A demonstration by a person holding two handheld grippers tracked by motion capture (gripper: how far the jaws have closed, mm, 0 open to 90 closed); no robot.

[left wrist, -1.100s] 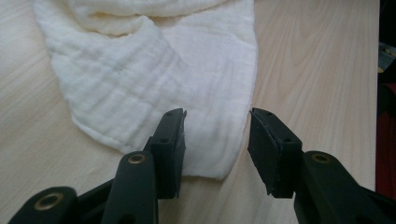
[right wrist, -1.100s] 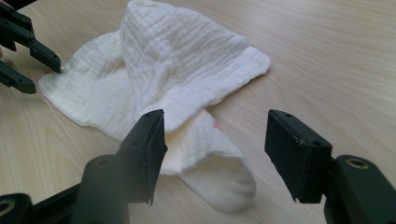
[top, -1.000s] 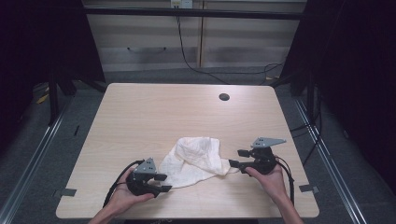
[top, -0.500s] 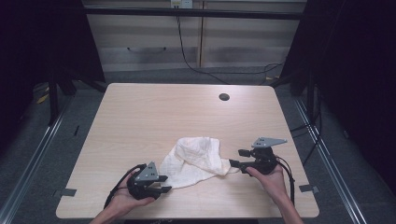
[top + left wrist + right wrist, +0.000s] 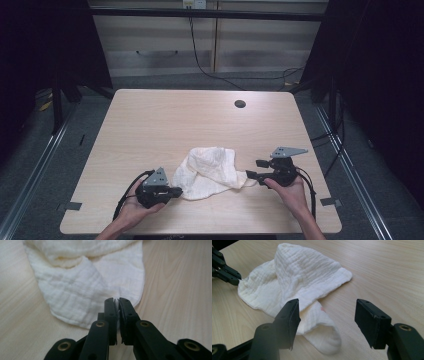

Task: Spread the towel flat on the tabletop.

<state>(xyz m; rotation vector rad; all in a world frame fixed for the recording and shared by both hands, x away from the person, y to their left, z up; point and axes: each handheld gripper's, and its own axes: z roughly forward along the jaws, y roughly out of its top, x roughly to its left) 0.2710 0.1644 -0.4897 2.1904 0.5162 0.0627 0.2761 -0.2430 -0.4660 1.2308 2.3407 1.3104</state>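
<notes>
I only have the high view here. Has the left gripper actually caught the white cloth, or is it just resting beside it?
Observer: Caught. In the left gripper view the left gripper has just closed its jaws on the edge of the white cloth, and a sliver of fabric shows between the pads.
Operator: And the right gripper?
Observer: Open. The right gripper has its jaws wide apart, with a narrow end of the cloth lying between them on the table.
Operator: Do its pads touch the cloth?
Observer: The far pad stands clear of it; for the near one, I cannot tell.
</notes>
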